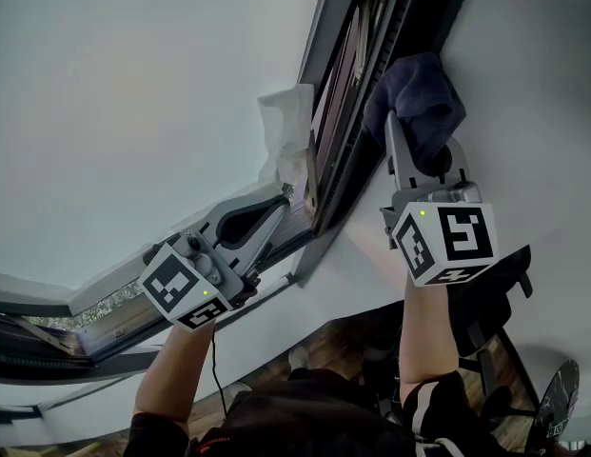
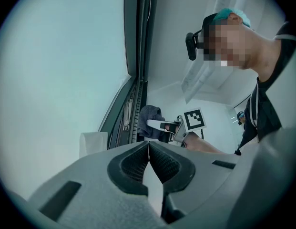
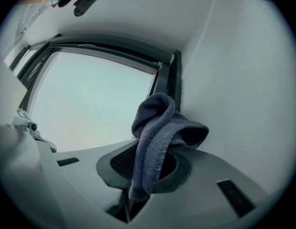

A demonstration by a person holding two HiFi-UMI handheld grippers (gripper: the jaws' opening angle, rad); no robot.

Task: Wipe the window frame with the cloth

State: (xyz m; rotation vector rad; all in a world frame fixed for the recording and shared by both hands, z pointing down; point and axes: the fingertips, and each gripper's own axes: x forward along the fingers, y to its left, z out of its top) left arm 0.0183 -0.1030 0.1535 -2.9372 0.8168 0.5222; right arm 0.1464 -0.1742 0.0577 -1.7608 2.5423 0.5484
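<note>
My right gripper (image 1: 423, 146) is shut on a dark blue cloth (image 1: 421, 98), and the bunched cloth presses against the dark window frame (image 1: 357, 112) near the white wall. In the right gripper view the cloth (image 3: 157, 128) droops out of the closed jaws in front of the frame's upright (image 3: 170, 82). My left gripper (image 1: 274, 206) is lower down beside the frame's bottom rail, shut with nothing in it. In the left gripper view its jaws (image 2: 148, 145) meet in front of the frame (image 2: 138, 56); the cloth (image 2: 150, 118) shows further along it.
A white crumpled sheet (image 1: 287, 127) sticks to the pane next to the frame, also visible as a white patch (image 2: 93, 143). The white wall (image 1: 523, 84) flanks the frame on the right. An office chair (image 1: 490, 303) stands on the floor below.
</note>
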